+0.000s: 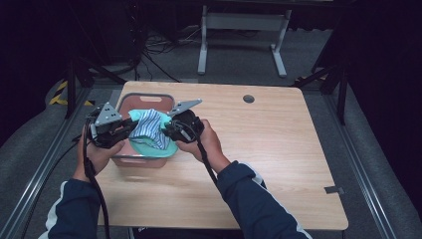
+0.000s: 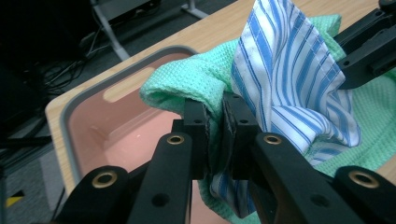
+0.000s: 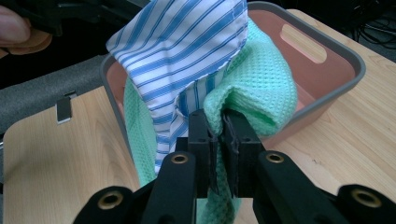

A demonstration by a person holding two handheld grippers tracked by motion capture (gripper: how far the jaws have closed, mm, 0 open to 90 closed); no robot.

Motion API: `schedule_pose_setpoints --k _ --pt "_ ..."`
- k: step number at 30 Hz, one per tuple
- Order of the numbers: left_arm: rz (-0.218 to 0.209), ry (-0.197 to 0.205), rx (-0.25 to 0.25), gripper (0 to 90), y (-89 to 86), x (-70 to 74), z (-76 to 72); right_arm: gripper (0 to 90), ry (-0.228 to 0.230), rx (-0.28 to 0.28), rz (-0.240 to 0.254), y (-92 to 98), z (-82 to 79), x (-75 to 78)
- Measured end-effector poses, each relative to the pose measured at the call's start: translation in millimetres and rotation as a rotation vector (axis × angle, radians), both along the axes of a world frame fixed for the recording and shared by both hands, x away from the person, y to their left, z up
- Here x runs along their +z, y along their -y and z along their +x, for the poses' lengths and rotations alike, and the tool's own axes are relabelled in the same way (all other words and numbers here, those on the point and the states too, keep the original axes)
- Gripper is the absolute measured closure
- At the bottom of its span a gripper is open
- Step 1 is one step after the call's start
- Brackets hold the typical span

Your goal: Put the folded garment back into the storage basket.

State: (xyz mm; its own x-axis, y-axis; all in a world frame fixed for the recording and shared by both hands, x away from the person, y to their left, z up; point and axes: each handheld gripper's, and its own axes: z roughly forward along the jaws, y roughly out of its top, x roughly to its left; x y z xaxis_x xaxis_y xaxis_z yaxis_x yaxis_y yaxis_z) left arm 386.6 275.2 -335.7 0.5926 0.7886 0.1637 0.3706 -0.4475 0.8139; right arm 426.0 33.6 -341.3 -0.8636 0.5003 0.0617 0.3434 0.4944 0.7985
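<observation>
Gripping: left gripper (image 2: 215, 135) and right gripper (image 3: 219, 140) clamping shut on mint-green waffle-weave cloth (image 3: 261, 93) with blue-striped white cloth (image 3: 187, 51).
Risking: striped layer slipping free, snagging on pink plastic basket (image 1: 149, 97).

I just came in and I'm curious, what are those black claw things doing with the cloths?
A person is holding two cloths up over a pink bin on the wooden table. The left gripper and the right gripper are each pinched shut on the fabric, one at each side. Between them hang a green cloth and a blue striped cloth, bunched together, with the green one drooping over the bin's near edge.
</observation>
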Motion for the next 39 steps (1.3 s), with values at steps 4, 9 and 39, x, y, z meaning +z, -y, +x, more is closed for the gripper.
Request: schedule_pose_setpoints --k 4,9,39 --pt "0.003 0.005 0.023 81.5 -7.9 -1.7 1.6 81.7 -0.004 0.006 0.007 -8.2 3.1 0.0" --pt "0.003 0.006 0.060 81.5 -16.1 -4.6 2.7 81.7 -0.009 0.013 0.013 -22.7 8.2 -0.2" --pt "0.111 -0.079 0.092 81.4 -20.9 -40.8 20.7 80.7 -0.096 0.000 -0.042 -57.8 34.6 -45.5"
